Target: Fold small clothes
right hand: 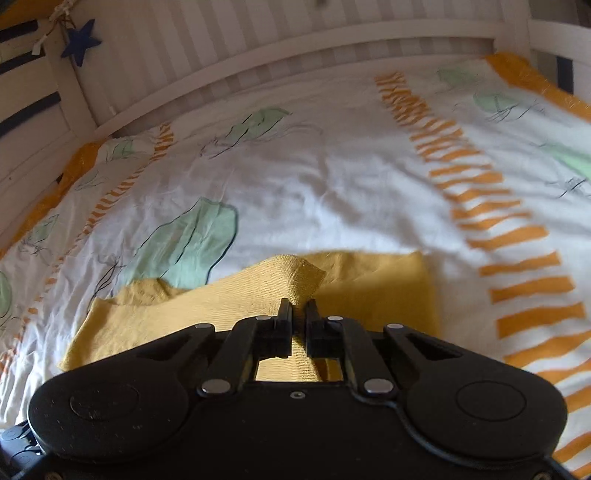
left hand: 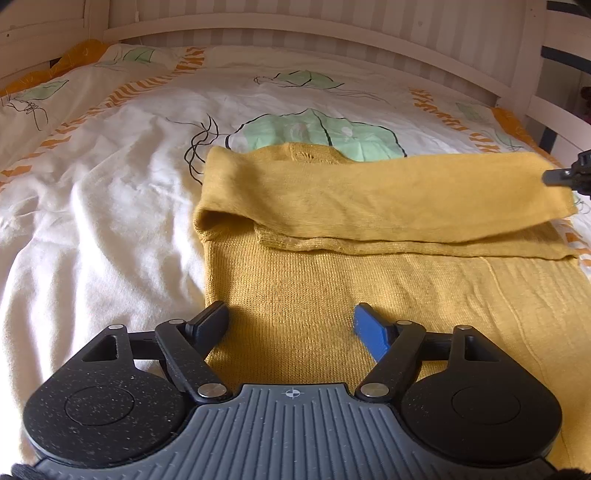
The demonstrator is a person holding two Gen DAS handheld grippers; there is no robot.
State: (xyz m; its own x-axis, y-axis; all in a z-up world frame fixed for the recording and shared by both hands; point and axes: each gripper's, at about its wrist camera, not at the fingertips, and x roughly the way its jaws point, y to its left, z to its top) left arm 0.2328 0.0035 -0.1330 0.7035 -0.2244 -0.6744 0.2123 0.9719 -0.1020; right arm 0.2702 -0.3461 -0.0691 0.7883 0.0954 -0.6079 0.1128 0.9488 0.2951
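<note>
Hanging only in the right view, blue star [right hand: 81,42].

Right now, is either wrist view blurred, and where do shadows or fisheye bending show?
Left wrist view: sharp; the left tool casts a shadow on the mustard-yellow knitted sweater, and the white bed rail bows. Right wrist view: the white patterned duvet is smeared at right; the right tool stays crisp.

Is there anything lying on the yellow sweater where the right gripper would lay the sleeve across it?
Nothing visible. The right gripper is shut on the sleeve end. The sweater body beneath is bare knit; the open left gripper hovers only at its near edge.
</note>
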